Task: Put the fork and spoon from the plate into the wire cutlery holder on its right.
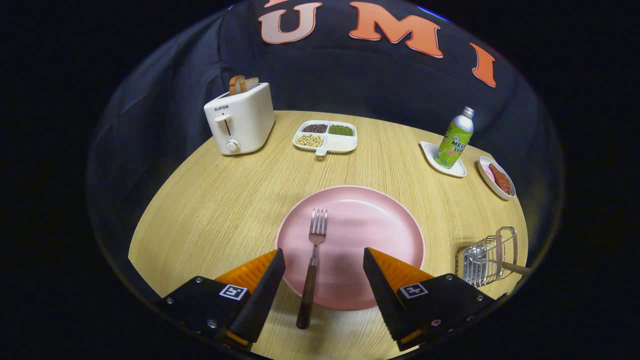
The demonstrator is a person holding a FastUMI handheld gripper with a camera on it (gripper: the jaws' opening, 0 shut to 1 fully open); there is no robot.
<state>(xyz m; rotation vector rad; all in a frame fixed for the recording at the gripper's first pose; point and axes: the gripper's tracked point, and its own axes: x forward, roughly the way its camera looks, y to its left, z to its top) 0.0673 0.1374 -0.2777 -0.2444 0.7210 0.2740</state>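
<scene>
Claw [324, 267] fingers are spread wide around the fork [312, 265]; nothing is gripped. If closed off-centre, the handle could be knocked off the plate [380, 220] rim.

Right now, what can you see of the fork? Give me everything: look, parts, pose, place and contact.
The fork has a shiny metal four-tined head and neck and a dark handle that looks like wood or plastic. It lies flat, tines pointing away from the gripper, head resting on the pink plate left of its middle, handle crossing the near rim with its end on the wooden table. The open fingers flank the handle without touching it.
</scene>
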